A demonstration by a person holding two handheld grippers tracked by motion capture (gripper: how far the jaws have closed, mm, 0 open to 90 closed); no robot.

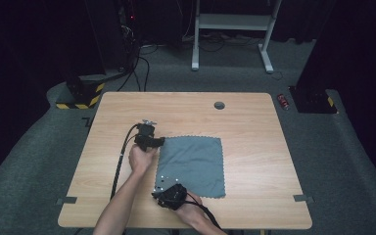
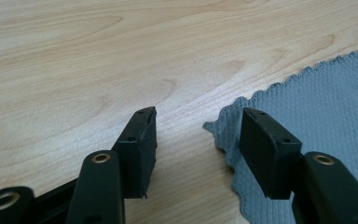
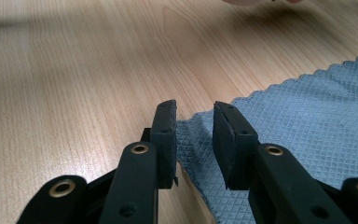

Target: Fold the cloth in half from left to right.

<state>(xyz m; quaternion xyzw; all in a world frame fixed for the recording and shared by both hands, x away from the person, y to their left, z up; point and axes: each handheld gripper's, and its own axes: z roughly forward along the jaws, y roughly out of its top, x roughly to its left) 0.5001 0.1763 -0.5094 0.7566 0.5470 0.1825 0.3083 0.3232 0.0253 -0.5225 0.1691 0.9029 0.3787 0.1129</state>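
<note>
Your tabletop is pale wood, and the blue-grey cloth lies flat near its middle, toward your side. Your left hand-held gripper sits at the cloth's far left corner; its jaws stand wide apart, one over bare wood and the other over the cloth's scalloped corner. Your right hand-held gripper is at the near left corner, jaws partly open, with a raised fold of the cloth's edge between them, not yet pinched.
</note>
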